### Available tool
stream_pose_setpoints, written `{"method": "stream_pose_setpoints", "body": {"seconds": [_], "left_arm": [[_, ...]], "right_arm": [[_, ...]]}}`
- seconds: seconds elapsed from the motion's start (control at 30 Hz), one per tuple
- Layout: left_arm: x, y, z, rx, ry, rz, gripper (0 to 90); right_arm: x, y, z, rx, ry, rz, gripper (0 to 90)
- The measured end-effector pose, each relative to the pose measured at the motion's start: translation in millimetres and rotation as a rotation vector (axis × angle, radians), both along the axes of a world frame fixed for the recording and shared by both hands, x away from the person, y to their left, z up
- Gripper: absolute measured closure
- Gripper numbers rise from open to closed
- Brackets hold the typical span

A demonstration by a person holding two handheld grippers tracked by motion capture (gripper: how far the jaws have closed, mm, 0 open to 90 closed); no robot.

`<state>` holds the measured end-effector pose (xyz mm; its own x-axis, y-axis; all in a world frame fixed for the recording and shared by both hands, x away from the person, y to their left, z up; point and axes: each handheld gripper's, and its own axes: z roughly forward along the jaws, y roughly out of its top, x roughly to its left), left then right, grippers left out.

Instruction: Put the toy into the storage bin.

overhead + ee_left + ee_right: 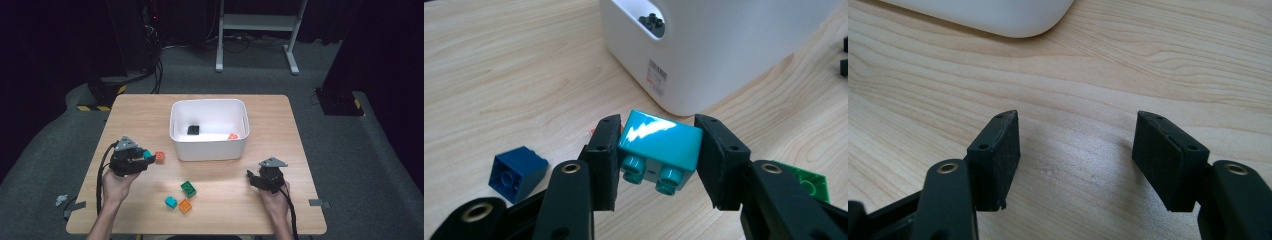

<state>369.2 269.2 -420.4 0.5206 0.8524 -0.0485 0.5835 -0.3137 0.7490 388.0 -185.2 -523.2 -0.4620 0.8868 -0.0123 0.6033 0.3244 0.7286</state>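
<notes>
The wooden table [150, 112] carries everything, and beyond both pairs of fingers stands the white bin [209, 131], open at the top. In the left gripper view the bin's rounded wall rises just past the fingertips, a small barcode label on it and a black brick [653, 22] seen through its handle cut-out; in the high view an orange piece [232, 136] lies in the bin's right corner.

The left gripper [146, 156] sits left of the bin, held in the person's left hand [116, 186]. Its two black pads are clamped on a teal brick [659, 145], one pad against each side face. The brick sits between the fingertips, tilted, its glossy flat face up and toward the bin and its studs pointing down toward the camera, clear of the tabletop. A dark blue brick [517, 172] lies on the wood to the left of the left finger, and a green brick [808, 181] shows just behind the right finger. In the high view an orange-red brick [160, 157] lies just past the fingertips, toward the bin.

The right gripper [250, 177] rests low near the table's right front, its fingers [995, 155] spread wide with bare wood between them and a corner of the bin well ahead.

Between the two grippers lie a second green brick [188, 188], a small teal brick [171, 202] and an orange brick [185, 205].
</notes>
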Motion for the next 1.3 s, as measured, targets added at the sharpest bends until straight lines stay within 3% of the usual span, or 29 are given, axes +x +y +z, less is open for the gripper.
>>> {"method": "stream_pose_setpoints", "body": {"seconds": [0.23, 0.37, 0.4, 0.5, 0.53, 0.77, 1.3], "left_arm": [[7.1, -6.4, 20.0, 0.014, -0.012, -0.045, 55.6], [13.1, -10.3, 32.5, -0.023, -0.025, -0.062, 55.6], [17.2, -12.6, 39.2, -0.049, -0.029, -0.07, 55.6], [22.5, -15.7, 46.9, -0.055, -0.04, -0.078, 55.6], [27.9, -19.3, 53.9, -0.074, -0.041, -0.087, 55.6], [45.9, -33.4, 69.9, -0.082, -0.043, -0.111, 55.7], [77.9, -61.0, 66.4, -0.11, -0.024, -0.135, 55.6]], "right_arm": [[0.0, 0.0, 0.0, 0.0, 0.0, 0.0, 35.4], [0.0, 0.0, 0.0, 0.0, 0.0, 0.0, 35.4], [0.0, 0.0, 0.0, 0.0, 0.0, 0.0, 35.4], [0.2, -0.2, 0.0, -0.001, -0.001, 0.002, 35.3], [0.1, -0.1, 0.0, 0.0, 0.0, 0.001, 35.3], [0.1, -0.1, 0.0, 0.0, 0.0, 0.001, 35.1], [0.1, -0.1, 0.0, 0.0, 0.001, 0.004, 34.7]]}}
